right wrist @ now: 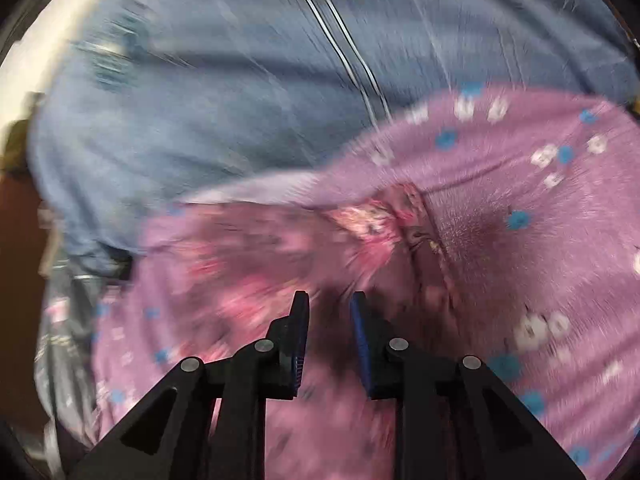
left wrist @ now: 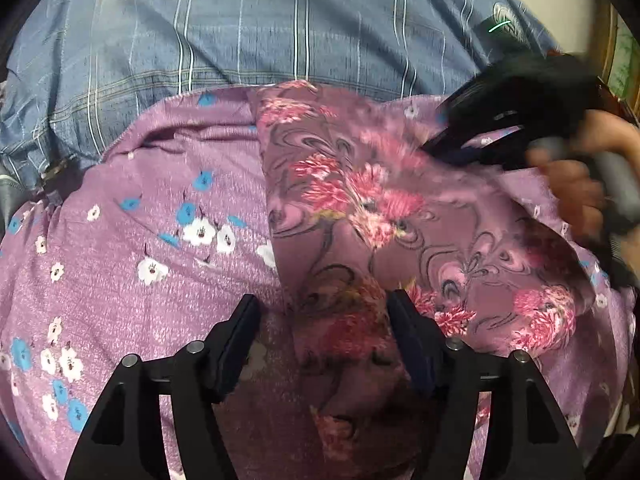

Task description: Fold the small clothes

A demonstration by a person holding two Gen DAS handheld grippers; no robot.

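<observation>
A small mauve garment with pink flowers (left wrist: pixel 380 208) lies folded on a lilac sheet with blue and white flowers (left wrist: pixel 132 232). My left gripper (left wrist: pixel 324 312) is open just above the garment's near edge, its fingers on either side of the cloth. My right gripper (left wrist: pixel 436 142) shows in the left wrist view at the garment's far right edge, blurred. In the right wrist view my right gripper (right wrist: pixel 328 304) is open with a narrow gap, empty, above the blurred garment (right wrist: pixel 248 272).
A blue-grey checked cloth (left wrist: pixel 280 28) covers the surface beyond the lilac sheet (right wrist: pixel 520 200). It also shows in the right wrist view (right wrist: pixel 224 92). A hand (left wrist: pixel 576 188) holds the right gripper's handle.
</observation>
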